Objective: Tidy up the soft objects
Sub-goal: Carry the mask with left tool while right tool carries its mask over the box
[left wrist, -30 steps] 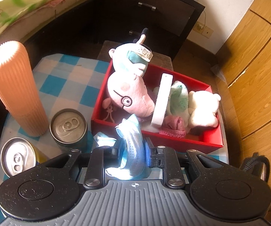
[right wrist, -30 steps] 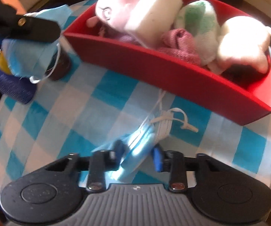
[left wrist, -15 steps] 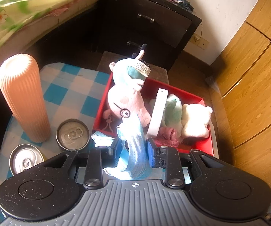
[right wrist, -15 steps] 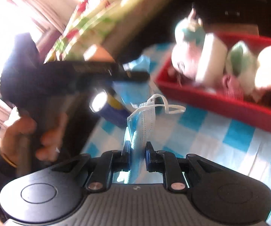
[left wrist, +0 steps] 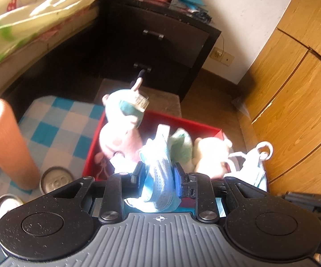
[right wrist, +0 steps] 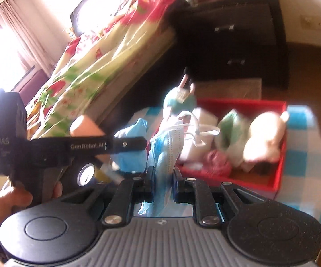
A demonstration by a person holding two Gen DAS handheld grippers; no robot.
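My left gripper [left wrist: 158, 175] is shut on a crumpled blue face mask [left wrist: 160, 187], held above the near side of the red box [left wrist: 182, 122]. My right gripper [right wrist: 162, 175] is shut on a second blue face mask [right wrist: 169, 142] with white ear loops, held up in the air before the red box [right wrist: 280, 155]. That second mask also shows in the left wrist view [left wrist: 252, 166], at the box's right end. The box holds a pink plush pig [left wrist: 120, 140], a white plush bear [left wrist: 211, 153], a white sponge and rolled socks. The left gripper's side shows in the right wrist view [right wrist: 124, 144] with its mask.
A tall orange ribbed cylinder [left wrist: 6, 142] and two drink cans [left wrist: 55, 180] stand on the blue-checked tablecloth [left wrist: 58, 124] left of the box. A dark nightstand [left wrist: 160, 42], a bed with a flowered cover [left wrist: 26, 15] and wooden cabinet doors [left wrist: 298, 84] surround the table.
Both grippers have risen, each with its mask. The right one picked its mask off the tablecloth and carried it up toward the box. The left one moved higher and closer over the box.
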